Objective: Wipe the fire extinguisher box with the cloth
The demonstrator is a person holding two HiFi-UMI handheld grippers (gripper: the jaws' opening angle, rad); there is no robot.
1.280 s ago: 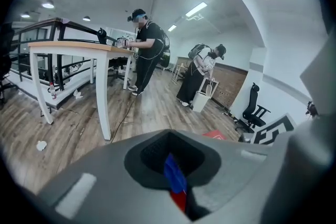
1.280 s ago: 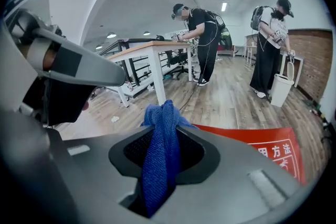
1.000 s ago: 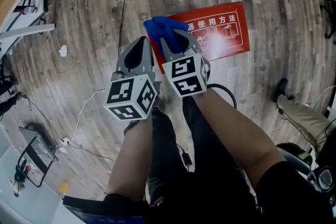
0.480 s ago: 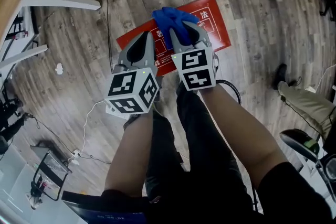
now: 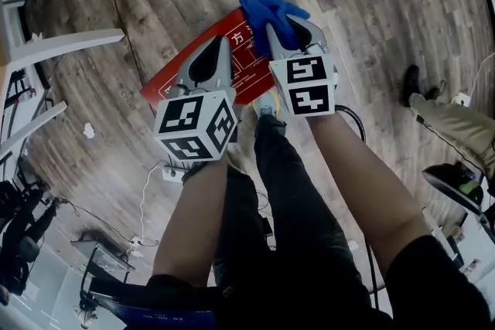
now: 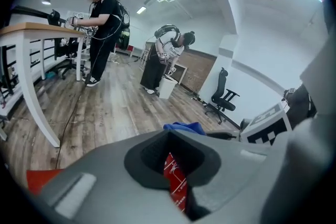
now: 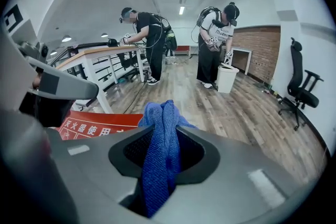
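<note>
Item 1. Right tongs point(image 7: 164, 134): pressed together on a bunched blue knitted cloth point(image 7: 160, 165), which is held in the oval opening and stands out past the tips. In the head view these tongs point(image 5: 282, 28) are placed at upper centre, with the cloth point(image 5: 271, 10) at the far corner of the box.

Item 2. Left tongs point(image 6: 170, 136): pressed together, nothing pinched; red printed surface is seen through the opening only. In the head view the left tongs point(image 5: 210, 52) are poised over the middle of the box, whether touching cannot be told.

Item 3. Flat red fire extinguisher box with white printed characters point(image 5: 182, 73): laid on the wood-plank floor point(image 5: 371, 4), slanting from centre left up to upper centre, and largely covered by both tongs.

Step in hand, as judged: the cloth is to be laid on the red face and drawn along its length. The bunch is best pressed flat, so that cloth and not the grey tips meets the surface. The strokes are best overlapped and carried to each edge. The box could be steadied with the left tongs against sliding.

Edges and room: bare floor is open above and right of the box. A white table frame point(image 5: 66, 45) stands at upper left, well apart.
</note>
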